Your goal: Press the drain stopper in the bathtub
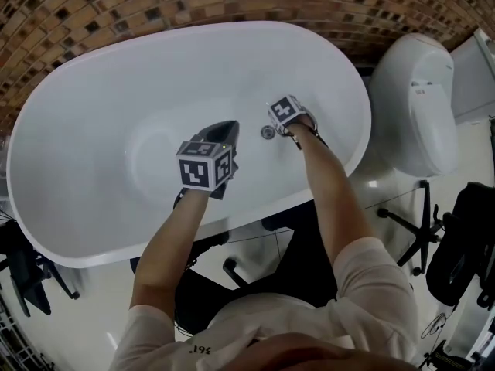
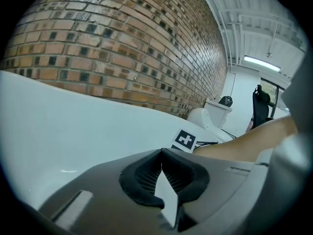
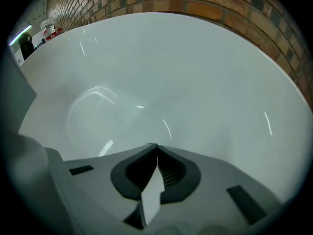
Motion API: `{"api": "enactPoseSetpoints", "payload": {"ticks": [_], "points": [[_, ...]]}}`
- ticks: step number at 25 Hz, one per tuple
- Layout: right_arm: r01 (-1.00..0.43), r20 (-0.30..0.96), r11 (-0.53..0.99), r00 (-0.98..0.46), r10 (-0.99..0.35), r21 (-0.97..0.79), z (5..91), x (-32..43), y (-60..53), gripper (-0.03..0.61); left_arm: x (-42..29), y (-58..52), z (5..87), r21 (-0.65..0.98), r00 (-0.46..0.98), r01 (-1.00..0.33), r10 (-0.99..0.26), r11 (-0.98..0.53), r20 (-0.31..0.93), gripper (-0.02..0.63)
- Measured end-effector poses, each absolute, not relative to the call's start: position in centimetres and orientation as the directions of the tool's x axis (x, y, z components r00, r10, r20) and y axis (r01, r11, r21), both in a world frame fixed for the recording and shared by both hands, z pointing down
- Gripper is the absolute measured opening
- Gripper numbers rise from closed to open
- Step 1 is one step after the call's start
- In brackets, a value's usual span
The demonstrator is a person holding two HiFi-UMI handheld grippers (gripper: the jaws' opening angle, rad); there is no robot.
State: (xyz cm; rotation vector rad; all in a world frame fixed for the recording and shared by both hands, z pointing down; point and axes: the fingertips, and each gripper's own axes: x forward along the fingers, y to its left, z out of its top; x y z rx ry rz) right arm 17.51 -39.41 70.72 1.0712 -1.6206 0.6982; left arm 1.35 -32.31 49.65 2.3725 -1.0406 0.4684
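1. Head view: the drain stopper (image 1: 267,132) sits on the floor of the white bathtub (image 1: 93,114), toward its right end.
2. The right gripper (image 1: 281,120) hangs just beside the stopper, its jaws pressed together on nothing.
3. The left gripper (image 1: 224,132) hovers near, left of the stopper, jaws likewise closed and empty.

Bathtub (image 1: 100,153): white, smooth, glossy, streaks of reflected light. Drain stopper (image 1: 267,132): shiny metal. Brick wall (image 1: 116,6): rough, matt, brown with dark insets. Left gripper (image 2: 161,153) and right gripper (image 3: 156,146): matt grey plastic shells; pads (image 2: 146,177) black, ribbed, rubbery-looking. Marker cubes (image 1: 205,168): matt black-and-white print. Toilet (image 1: 421,107): glossy white. Floor (image 1: 387,199): pale, glossy. Sleeve (image 1: 375,284): soft light cloth.
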Motion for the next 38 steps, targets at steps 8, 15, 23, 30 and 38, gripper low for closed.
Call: {"api": "enactPoseSetpoints", "payload": {"ticks": [8, 15, 23, 30, 38], "points": [[-0.901, 0.933, 0.427, -0.081, -0.35, 0.082, 65.8, 17.7, -38.0, 0.014, 0.7, -30.8, 46.5, 0.292, 0.639, -0.763, -0.607, -0.577, 0.472, 0.008], [-0.901, 0.918, 0.421, -0.072, -0.391, 0.109, 62.7, 18.0, -37.4, 0.014, 0.6, -29.9, 44.5, 0.296, 0.642, -0.763, -0.62, -0.575, 0.452, 0.008], [-0.902, 0.904, 0.41, -0.056, -0.425, 0.137, 59.6, 18.6, -36.5, 0.014, 0.5, -28.2, 42.5, 0.28, 0.635, -0.768, -0.631, -0.576, 0.445, 0.008], [-0.905, 0.886, 0.403, -0.067, -0.459, 0.14, 56.2, 18.8, -35.4, 0.014, 0.6, -26.4, 39.7, 0.26, 0.631, -0.772, -0.653, -0.58, 0.419, 0.008], [-0.923, 0.843, 0.364, -0.095, -0.53, 0.125, 51.5, 19.4, -34.3, 0.014, 1.0, -23.9, 37.2, 0.242, 0.63, -0.774, -0.674, -0.585, 0.386, 0.008]]}}
